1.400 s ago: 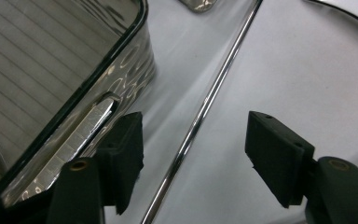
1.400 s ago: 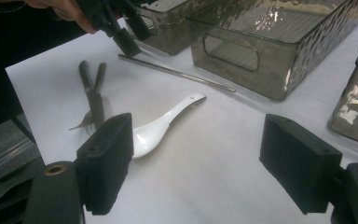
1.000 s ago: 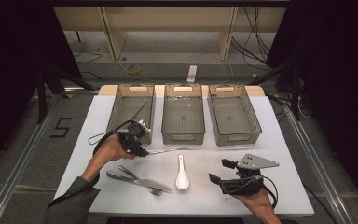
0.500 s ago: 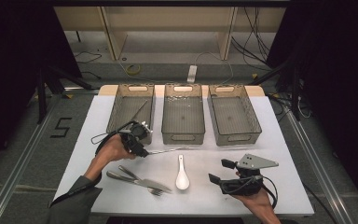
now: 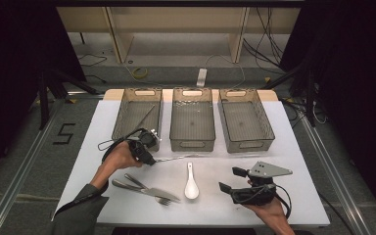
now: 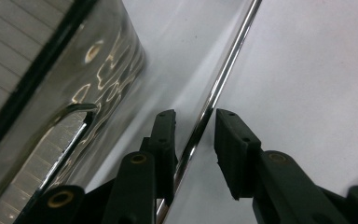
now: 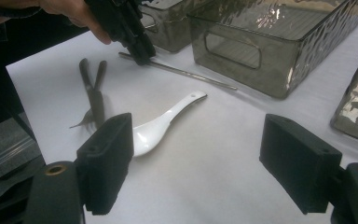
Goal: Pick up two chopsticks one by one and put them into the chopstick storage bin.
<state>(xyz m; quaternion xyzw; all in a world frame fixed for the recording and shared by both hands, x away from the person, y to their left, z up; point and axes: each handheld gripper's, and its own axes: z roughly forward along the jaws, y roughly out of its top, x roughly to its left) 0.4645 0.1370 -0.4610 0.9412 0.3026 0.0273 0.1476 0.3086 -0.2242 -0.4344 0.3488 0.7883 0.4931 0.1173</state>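
Note:
A thin metal rod (image 5: pixel 181 157) lies on the white table in front of the left and middle bins. My left gripper (image 5: pixel 148 157) points down over the rod's left end. In the left gripper view the rod (image 6: pixel 223 70) runs between the jaws. They have just been closing, and a gap still shows beside the right pad (image 6: pixel 233 144). The right gripper view shows that gripper (image 7: pixel 142 56) standing on the rod (image 7: pixel 182 72). My right gripper (image 5: pixel 227 180) rests at the front right, jaws wide open and empty (image 7: pixel 196 158). A white ceramic spoon (image 5: pixel 191 182) lies between the hands.
Three clear grey bins stand in a row at the back: left (image 5: pixel 122 128), middle (image 5: pixel 192 142), right (image 5: pixel 247 143). The left bin holds a similar metal stick (image 5: pixel 144 117). A fork and a knife (image 5: pixel 147 188) lie crossed at the front left beside the person's left forearm.
The left gripper has settled slightly lower onto the rod's end, with its jaws narrower around it. The right gripper, spoon, fork and knife have not moved.

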